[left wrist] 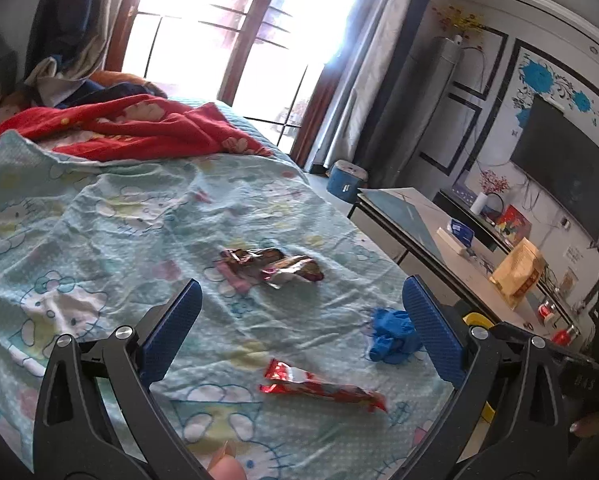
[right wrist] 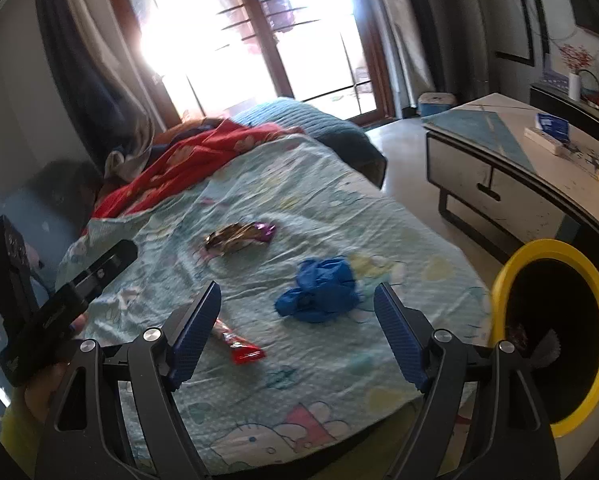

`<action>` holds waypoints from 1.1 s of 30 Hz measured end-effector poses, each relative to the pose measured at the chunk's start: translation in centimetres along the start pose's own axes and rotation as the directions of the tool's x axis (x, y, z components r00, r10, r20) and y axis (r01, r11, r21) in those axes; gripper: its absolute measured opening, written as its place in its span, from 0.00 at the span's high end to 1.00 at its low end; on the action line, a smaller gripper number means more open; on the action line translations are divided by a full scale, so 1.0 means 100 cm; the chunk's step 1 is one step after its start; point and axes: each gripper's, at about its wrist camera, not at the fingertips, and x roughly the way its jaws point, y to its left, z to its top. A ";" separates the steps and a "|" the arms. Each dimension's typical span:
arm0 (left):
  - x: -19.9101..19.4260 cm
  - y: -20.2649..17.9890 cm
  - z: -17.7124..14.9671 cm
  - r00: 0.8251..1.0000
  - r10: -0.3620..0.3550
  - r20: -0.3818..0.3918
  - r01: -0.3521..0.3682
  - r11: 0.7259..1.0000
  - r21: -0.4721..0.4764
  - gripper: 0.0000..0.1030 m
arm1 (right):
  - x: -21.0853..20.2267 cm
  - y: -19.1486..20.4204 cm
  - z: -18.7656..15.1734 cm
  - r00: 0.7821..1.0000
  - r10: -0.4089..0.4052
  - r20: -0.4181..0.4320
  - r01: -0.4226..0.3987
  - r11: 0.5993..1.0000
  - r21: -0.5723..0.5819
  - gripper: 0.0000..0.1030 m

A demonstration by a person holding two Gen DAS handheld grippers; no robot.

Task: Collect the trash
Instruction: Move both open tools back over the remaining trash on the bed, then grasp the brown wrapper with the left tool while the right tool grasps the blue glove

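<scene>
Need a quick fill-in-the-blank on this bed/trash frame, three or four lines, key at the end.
1. The crumpled glove on the bed sheet is ____ in colour.
2. The bin beside the bed has a ____ rim.
3. The right gripper has its jaws ____.
4. The long wrapper nearest the left gripper is ____.

Missing words: blue; yellow; open; red

Strong daylight was admitted through the window [left wrist: 235,40], which was blown out to white glare in both views. Detail nearest the window was washed out; farther from it, soft blur was seen. Straight lines were bent and corners darkened by fisheye distortion.
</scene>
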 end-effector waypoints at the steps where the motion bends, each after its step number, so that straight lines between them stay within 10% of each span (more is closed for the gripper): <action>1: 0.000 0.003 0.000 1.000 0.000 0.001 0.000 1.000 -0.004 0.11 | 0.003 0.004 0.000 1.000 0.006 -0.005 -0.006 1.000 -0.007 0.26; 14: 0.009 0.039 0.002 1.000 0.023 -0.014 -0.024 0.998 -0.061 0.11 | 0.033 0.034 0.000 0.998 0.028 -0.048 -0.031 0.997 -0.065 0.26; 33: 0.069 0.002 0.000 0.983 -0.024 -0.182 0.052 0.987 0.150 0.65 | 0.070 -0.029 0.004 0.993 -0.075 -0.087 0.078 0.996 0.031 0.26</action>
